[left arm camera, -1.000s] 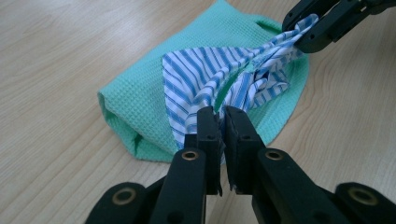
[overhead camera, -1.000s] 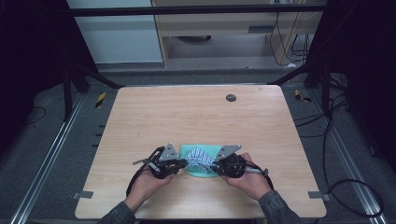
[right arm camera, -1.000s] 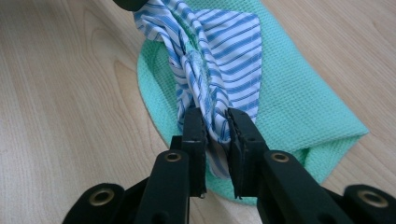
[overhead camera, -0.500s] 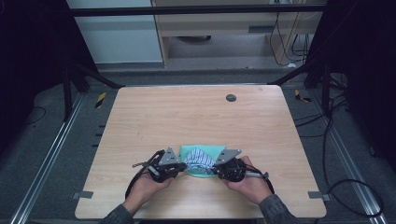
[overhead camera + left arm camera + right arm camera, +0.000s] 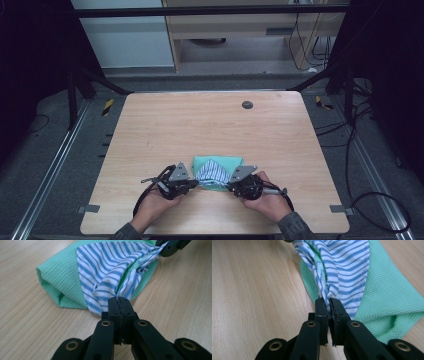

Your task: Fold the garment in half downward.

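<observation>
A blue-and-white striped cloth (image 5: 212,172) lies bunched on a folded green waffle cloth (image 5: 220,161) near the table's front edge. My left gripper (image 5: 196,183) is shut on the striped cloth's left end, seen close in the left gripper view (image 5: 119,300), where the stripes (image 5: 105,270) fan out over the green cloth (image 5: 60,272). My right gripper (image 5: 229,186) is shut on the opposite end (image 5: 328,301), with striped cloth (image 5: 347,262) and green cloth (image 5: 387,295) beyond it. Both pairs of jaws have just closed tighter on the fabric. The right gripper's tip (image 5: 163,248) shows far off.
The wooden table (image 5: 200,130) carries a dark round cap (image 5: 247,104) near its far edge. Metal rails run along both sides, and cables lie on the floor at the right (image 5: 370,200).
Both hands have stayed nearly in place. The striped cloth now stands drawn into a peak between the two grippers.
</observation>
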